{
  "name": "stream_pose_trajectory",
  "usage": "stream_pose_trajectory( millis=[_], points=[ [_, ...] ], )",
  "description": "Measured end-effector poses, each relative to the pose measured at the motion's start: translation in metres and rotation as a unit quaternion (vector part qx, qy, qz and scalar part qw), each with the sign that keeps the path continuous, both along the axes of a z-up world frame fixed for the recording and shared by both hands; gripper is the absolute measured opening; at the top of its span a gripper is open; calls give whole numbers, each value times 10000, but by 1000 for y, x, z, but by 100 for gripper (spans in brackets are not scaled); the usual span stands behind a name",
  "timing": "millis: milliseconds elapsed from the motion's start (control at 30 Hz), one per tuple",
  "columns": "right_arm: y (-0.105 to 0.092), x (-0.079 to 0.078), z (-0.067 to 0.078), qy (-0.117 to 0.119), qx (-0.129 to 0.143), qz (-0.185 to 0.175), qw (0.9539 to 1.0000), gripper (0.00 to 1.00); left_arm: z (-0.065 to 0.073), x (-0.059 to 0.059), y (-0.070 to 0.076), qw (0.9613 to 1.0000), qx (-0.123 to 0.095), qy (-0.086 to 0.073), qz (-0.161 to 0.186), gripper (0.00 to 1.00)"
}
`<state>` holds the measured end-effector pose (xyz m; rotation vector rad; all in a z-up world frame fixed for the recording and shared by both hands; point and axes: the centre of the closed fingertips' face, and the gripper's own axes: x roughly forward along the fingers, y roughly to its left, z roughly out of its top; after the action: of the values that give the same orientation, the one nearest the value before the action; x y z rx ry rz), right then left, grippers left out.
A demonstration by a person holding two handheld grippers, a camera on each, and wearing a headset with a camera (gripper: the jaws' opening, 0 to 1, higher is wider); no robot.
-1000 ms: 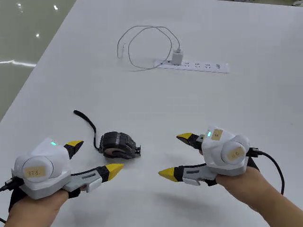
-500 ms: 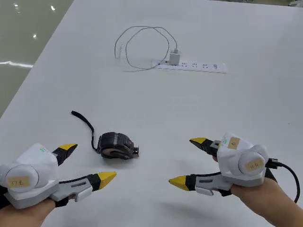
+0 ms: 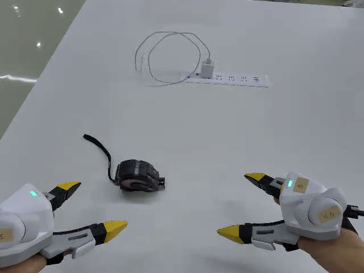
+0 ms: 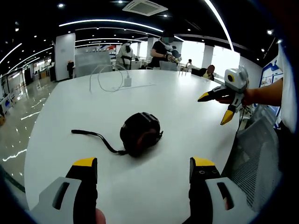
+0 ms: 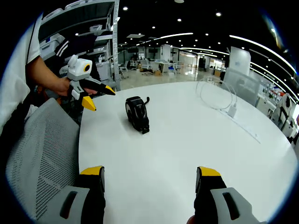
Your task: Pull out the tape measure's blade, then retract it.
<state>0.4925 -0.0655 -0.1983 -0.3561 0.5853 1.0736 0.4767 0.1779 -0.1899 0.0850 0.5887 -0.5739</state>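
A black tape measure (image 3: 136, 176) lies on the white table (image 3: 227, 142), its black wrist strap (image 3: 99, 149) trailing up and left. Its blade is wound in. It also appears as the tape measure (image 4: 140, 133) in the left gripper view and the tape measure (image 5: 137, 113) in the right gripper view. My left gripper (image 3: 92, 207) hovers open at the lower left, apart from the tape measure. My right gripper (image 3: 243, 205) is open at the lower right, farther away. Both hold nothing.
A white power strip (image 3: 227, 78) with a plugged charger (image 3: 205, 69) and a looped white cable (image 3: 165, 57) lies at the far side. The table's left edge (image 3: 40, 79) drops to a glossy floor. A mesh chair (image 5: 42, 149) stands near the front edge.
Both grippers have drawn back toward me and apart, the left one down and left, the right one down and right. The tape measure stays where it was.
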Motion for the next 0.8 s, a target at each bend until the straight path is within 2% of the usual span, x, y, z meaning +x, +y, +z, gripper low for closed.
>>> stream_pose_trajectory(
  millis=[367,433,800],
  points=[
    [-17,-14,0,110,22,-170,9998,83,-4,-13,7,9999,23,104,-55,81],
    [-20,-16,-1,118,-8,-193,9997,84,-6,-16,8,9998,87,132,-100,81],
    [-37,-26,-1,176,-8,-387,9991,91,-8,-27,13,9995,115,213,-181,88]
  ],
)
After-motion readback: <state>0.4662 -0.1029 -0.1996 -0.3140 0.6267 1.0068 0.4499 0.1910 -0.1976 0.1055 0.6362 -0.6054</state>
